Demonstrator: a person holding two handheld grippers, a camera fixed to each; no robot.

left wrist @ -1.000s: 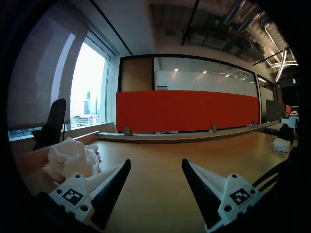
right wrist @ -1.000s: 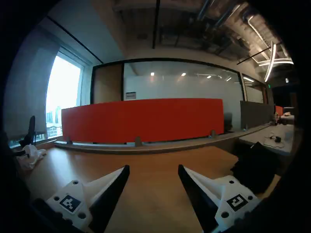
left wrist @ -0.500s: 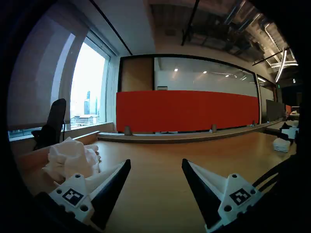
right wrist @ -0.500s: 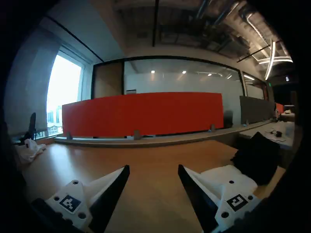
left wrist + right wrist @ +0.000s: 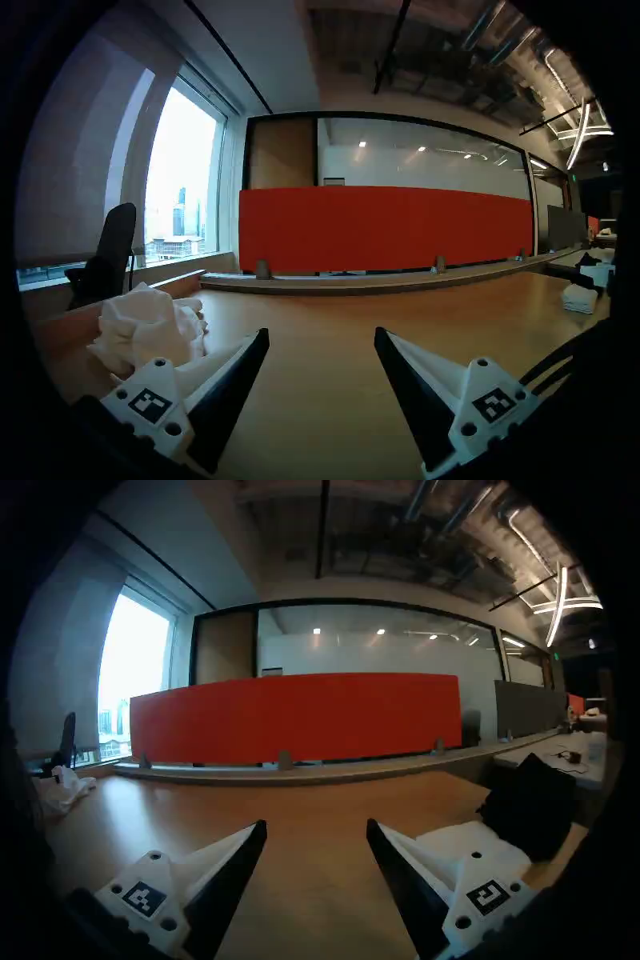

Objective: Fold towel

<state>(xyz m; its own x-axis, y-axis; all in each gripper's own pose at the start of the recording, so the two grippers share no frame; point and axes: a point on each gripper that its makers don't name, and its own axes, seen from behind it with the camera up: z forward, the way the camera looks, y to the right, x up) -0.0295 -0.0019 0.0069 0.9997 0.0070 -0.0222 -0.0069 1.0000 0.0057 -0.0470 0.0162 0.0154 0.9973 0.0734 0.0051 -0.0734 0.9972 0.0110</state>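
A crumpled white towel pile (image 5: 148,328) lies on the wooden table (image 5: 336,336) at the left of the left gripper view, just beyond my left gripper's left finger. My left gripper (image 5: 320,344) is open and holds nothing. In the right gripper view the same crumpled pile (image 5: 62,790) shows small at the far left. A folded white towel (image 5: 460,842) lies on the table behind my right gripper's right finger. My right gripper (image 5: 316,832) is open and empty. A folded white towel (image 5: 579,298) sits at the far right of the left gripper view.
A red divider panel (image 5: 384,228) runs along the table's far edge. A dark office chair (image 5: 104,268) stands by the window at the left. A black bag-like object (image 5: 532,804) sits at the table's right edge, beside the folded towel.
The right gripper view tilted down slightly, bringing the folded white towel into sight behind the right finger. The left gripper has stayed still. Both remain open.
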